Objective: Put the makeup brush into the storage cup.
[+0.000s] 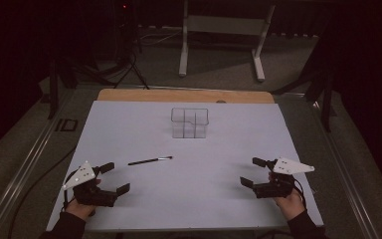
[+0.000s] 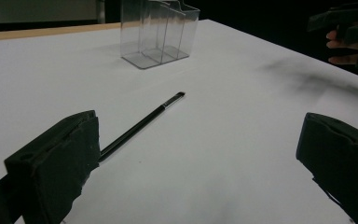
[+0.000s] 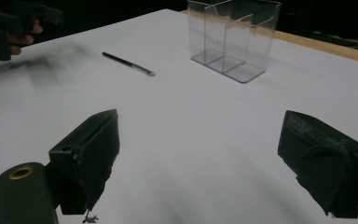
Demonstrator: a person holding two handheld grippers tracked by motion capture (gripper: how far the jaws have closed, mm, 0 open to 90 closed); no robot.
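A thin black pen or brush (image 1: 149, 160) with a pale tip lies flat on the white table cover (image 1: 219, 149), left of centre. Farther back stands a clear plastic organiser (image 1: 189, 122) with upright compartments, nothing in it. My left gripper (image 1: 114, 178) rests near the front left, open, with the pen (image 2: 142, 125) just ahead of its jaws. My right gripper (image 1: 252, 172) sits at the front right, open, nothing between its jaws. From the right gripper view the pen (image 3: 128, 63) lies far left and the organiser (image 3: 233, 39) stands ahead.
A strip of bare wooden tabletop (image 1: 184, 94) shows behind the white cover. A white stand (image 1: 221, 40) is on the floor beyond the table. In the left gripper view, the other hand and gripper (image 2: 349, 32) appear at the top right.
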